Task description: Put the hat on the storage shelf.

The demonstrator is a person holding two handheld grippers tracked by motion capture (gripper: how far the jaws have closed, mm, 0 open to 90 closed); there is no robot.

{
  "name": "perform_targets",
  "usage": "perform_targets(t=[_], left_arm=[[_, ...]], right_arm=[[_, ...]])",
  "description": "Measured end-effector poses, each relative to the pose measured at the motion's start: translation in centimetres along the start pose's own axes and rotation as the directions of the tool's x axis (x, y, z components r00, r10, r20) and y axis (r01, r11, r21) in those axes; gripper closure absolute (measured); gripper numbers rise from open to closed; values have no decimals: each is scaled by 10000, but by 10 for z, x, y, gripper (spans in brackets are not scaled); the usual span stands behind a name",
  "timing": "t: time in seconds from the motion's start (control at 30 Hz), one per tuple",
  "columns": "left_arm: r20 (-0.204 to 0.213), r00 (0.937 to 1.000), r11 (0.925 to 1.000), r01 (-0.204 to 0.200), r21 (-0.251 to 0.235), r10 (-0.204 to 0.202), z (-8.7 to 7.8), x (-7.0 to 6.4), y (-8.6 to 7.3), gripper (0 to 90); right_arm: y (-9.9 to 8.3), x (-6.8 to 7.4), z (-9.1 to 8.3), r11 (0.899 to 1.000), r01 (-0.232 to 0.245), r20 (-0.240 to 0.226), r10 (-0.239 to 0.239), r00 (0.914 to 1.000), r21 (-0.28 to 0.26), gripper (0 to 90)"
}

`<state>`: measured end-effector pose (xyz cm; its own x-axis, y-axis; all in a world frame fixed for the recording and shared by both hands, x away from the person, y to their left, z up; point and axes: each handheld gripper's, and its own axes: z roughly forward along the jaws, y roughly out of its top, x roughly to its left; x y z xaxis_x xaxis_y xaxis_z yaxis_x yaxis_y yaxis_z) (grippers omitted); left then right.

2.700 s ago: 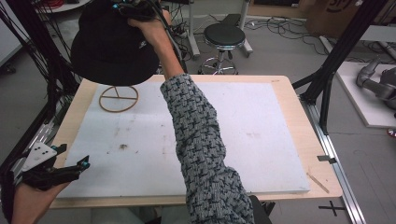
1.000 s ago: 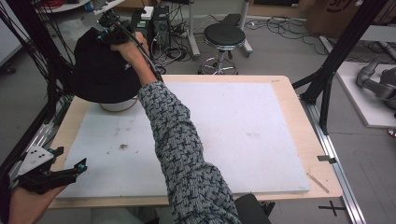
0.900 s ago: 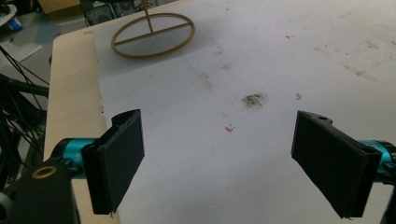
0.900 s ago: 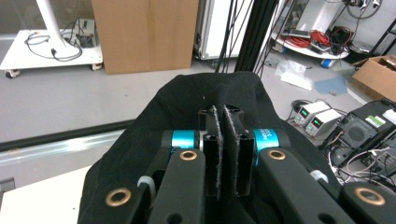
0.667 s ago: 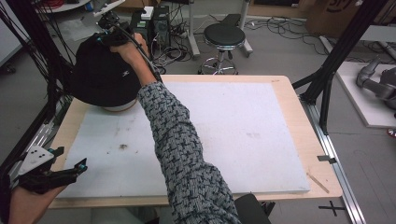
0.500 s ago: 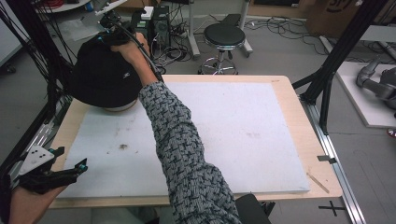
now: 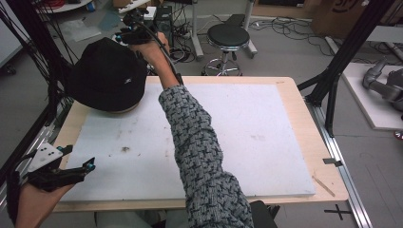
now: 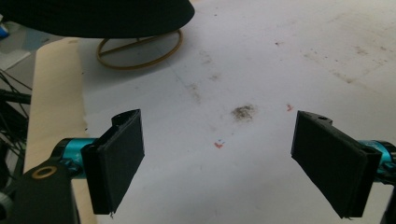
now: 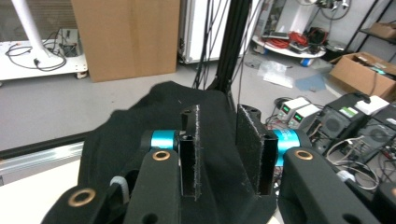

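A black hat (image 7: 107, 76) sits over a round wooden stand (image 7: 116, 110) at the table's far left; its ring base (image 8: 140, 56) shows under the brim in the left gripper view. My right gripper (image 7: 130, 31) is raised above the hat's far edge. Its jaws stand a little apart, with the black hat (image 9: 154, 112) just beyond my right gripper (image 9: 217, 116) and no fabric pinched between them. My left gripper (image 7: 90, 166) rests at the near left corner. There my left gripper (image 8: 219, 158) is wide open over the white mat, nothing between its pads.
A stained white mat (image 7: 266, 133) covers most of the wooden table (image 7: 309, 118). Black frame posts (image 7: 342, 52) stand at the table's left and right. A stool (image 7: 228, 35) is behind the far edge. A cardboard sheet (image 9: 126, 32) and electronics boxes (image 9: 345, 116) lie on the floor beyond.
The hat, held high 2.7 s ago with the ring stand bare, has come down over the stand. In the last second it barely moves. The left gripper has stayed put.
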<state>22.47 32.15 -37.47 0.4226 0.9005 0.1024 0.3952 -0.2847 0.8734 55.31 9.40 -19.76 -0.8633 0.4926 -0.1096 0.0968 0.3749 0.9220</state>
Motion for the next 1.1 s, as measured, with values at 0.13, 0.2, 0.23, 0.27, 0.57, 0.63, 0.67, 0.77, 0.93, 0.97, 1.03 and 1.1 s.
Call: perform_targets(t=[0.13,0.2,0.23,0.27,0.57,0.63,0.67,0.77,0.93,0.97,1.03,1.1], left_arm=[[233,9997,9999,-108,31,107,10,-4,4,174],[334,9993,9999,-164,31,163,15,-6,6,174],[367,9992,9998,-175,33,174,17,-7,7,174],[443,9987,9996,-265,98,261,19,-7,8,174],[815,9961,9995,-330,24,327,40,-14,18,174],[923,9949,9991,-416,60,409,45,-16,21,174],[973,9942,9989,-474,53,467,47,-17,22,174],[1147,9920,9985,-547,69,535,55,-20,25,174],[1279,9904,9986,-530,34,521,63,-21,29,174],[1311,9900,9987,-517,15,511,64,-21,30,174],[1342,9896,9987,-518,-10,515,66,-21,32,174],[1412,9885,9985,-547,-29,546,69,-21,34,174]], right_arm=[[-9,-11,-19,9999,-103,155,105,9998,-87,638],[-15,-17,-28,9997,-228,210,230,9995,-94,629],[-18,-20,-33,9996,-248,269,251,9993,-103,620],[-21,-23,-37,9996,-268,340,271,9991,-106,607],[-50,-48,-78,9983,-574,948,560,9939,119,528],[-58,-53,-89,9973,-697,1162,665,9910,240,511],[-62,-56,-93,9972,-698,1244,659,9900,267,511],[-73,-63,-108,9961,-822,1472,765,9861,334,499],[-86,-71,-134,9948,-938,1899,844,9782,407,443],[-88,-71,-139,9945,-965,1953,870,9769,400,432],[-95,-71,-149,9936,-1077,2026,988,9743,335,414],[-101,-72,-159,9902,-1310,2063,1184,9713,485,380]])
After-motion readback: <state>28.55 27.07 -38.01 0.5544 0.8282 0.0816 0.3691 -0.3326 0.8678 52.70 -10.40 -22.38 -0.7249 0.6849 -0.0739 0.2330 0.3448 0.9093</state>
